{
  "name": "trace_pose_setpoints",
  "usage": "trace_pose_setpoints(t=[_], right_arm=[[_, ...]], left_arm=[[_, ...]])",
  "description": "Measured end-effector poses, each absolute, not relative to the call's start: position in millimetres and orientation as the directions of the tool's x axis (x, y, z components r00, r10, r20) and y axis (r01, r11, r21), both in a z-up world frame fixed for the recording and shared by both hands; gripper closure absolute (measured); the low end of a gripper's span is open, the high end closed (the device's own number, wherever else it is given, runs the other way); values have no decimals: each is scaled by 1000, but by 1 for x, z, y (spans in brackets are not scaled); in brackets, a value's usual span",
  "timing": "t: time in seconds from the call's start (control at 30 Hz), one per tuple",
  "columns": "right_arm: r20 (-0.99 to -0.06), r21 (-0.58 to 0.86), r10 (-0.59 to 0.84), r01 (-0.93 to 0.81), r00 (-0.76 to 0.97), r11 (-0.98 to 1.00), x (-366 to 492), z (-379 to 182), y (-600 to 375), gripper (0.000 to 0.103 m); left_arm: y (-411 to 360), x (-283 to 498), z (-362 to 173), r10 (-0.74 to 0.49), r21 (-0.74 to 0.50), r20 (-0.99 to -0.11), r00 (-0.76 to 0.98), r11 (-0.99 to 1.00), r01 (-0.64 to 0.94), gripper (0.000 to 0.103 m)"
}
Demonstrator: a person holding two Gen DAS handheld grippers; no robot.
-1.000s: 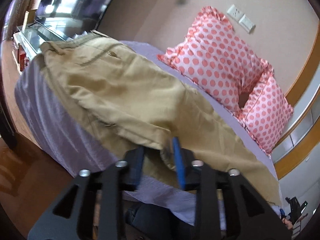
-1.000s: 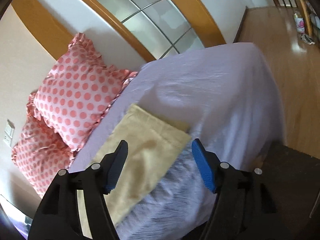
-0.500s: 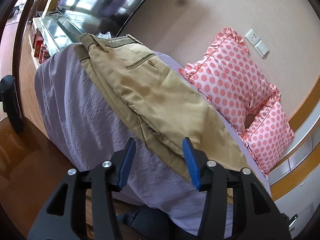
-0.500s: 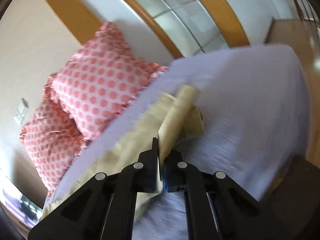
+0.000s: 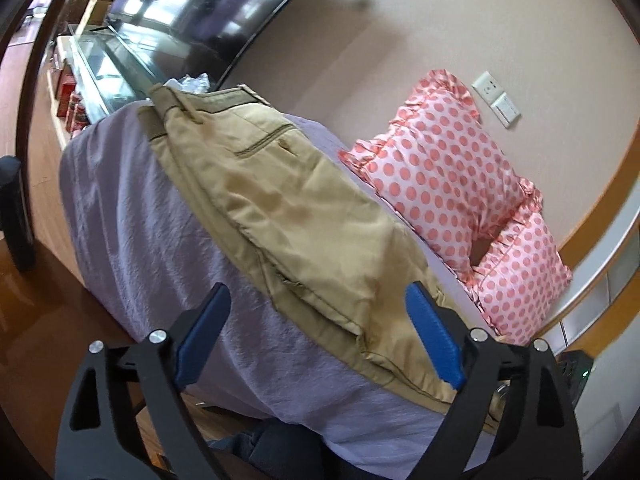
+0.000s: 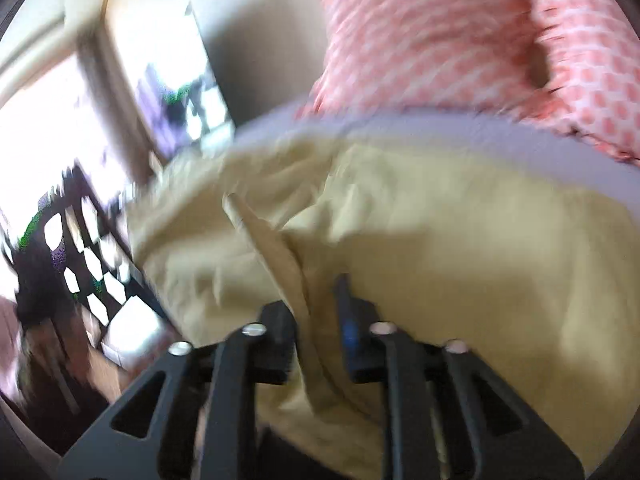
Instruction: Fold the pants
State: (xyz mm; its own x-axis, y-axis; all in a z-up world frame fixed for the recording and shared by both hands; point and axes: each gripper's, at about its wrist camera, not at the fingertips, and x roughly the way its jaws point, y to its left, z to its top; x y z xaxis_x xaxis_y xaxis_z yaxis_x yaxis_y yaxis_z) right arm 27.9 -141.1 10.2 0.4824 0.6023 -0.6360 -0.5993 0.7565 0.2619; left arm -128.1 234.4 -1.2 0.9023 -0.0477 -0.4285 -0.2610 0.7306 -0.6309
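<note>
The left gripper [image 5: 318, 330] hangs wide open, holding nothing, just near the tan pants [image 5: 288, 216] lying on the lavender bed sheet [image 5: 132, 208]. Right of them lean polka-dot pillows [image 5: 448, 176]. The right gripper [image 6: 316, 320] pinches a pants fold.

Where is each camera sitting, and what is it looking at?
Left wrist view: sits on the left hand-held gripper, looking forward between its open blue fingers at the tan pants on the purple bed, toward the dotted pillows.
Right wrist view: sits on the right hand-held gripper, looking along its fingers, which are shut on a fold of the pants. This picture is blurry.
Both views share the pants, the bed and the pillows. Only the black gripper frames show, no hands.
</note>
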Motion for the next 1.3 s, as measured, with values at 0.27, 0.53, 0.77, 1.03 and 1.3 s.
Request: trace_pose_setpoints(t=[0.27, 0.53, 0.77, 1.03, 1.3], right_arm=[[-503, 327, 643, -561, 578, 760, 13, 38, -183, 19], [-531, 396, 649, -518, 545, 758, 25, 21, -187, 19], [-525, 410, 652, -508, 548, 757, 26, 19, -191, 17], [-508, 419, 665, -517, 548, 746, 21, 20, -198, 16], [-395, 452, 561, -378, 727, 808, 14, 40, -279, 13]], left_arm=[[239, -98, -8, -52, -600, -471, 881, 751, -277, 11], [263, -73, -12, -37, -628, -501, 864, 702, -334, 12], [313, -68, 12, 49, -659, -466, 883, 646, -384, 18], [358, -52, -5, 83, -666, -548, 832, 558, -495, 94], [191, 2, 144, 49, -240, -433, 900, 956, -167, 97]])
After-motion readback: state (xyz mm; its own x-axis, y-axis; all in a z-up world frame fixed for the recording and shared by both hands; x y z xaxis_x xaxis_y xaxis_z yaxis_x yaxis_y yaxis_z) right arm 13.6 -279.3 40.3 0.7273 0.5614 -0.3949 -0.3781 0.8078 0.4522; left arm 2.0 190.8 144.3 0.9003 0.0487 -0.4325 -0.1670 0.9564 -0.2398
